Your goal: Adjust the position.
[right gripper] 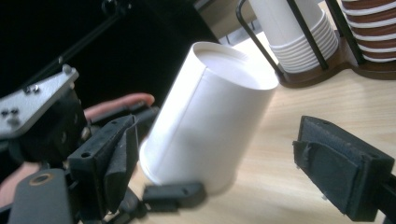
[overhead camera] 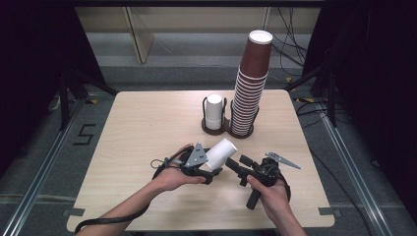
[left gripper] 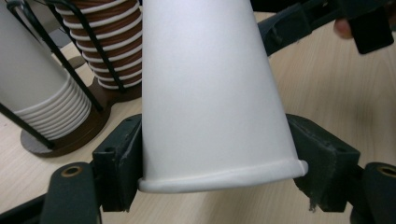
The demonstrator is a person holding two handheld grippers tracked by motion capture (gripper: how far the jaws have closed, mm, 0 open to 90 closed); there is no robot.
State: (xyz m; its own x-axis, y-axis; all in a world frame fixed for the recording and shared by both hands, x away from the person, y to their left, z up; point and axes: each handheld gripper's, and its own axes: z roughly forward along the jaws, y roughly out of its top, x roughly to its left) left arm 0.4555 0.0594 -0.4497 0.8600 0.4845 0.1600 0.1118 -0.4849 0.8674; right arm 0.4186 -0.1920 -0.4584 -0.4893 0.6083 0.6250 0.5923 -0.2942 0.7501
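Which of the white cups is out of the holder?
The lone white cup clamped near its rim by the left gripper, tilted over the table; the other white cups sit stacked in the holder.

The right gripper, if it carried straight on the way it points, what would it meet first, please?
Most likely the white cup held by the left gripper: it lies between the right gripper's open jaws, though depth is unclear.
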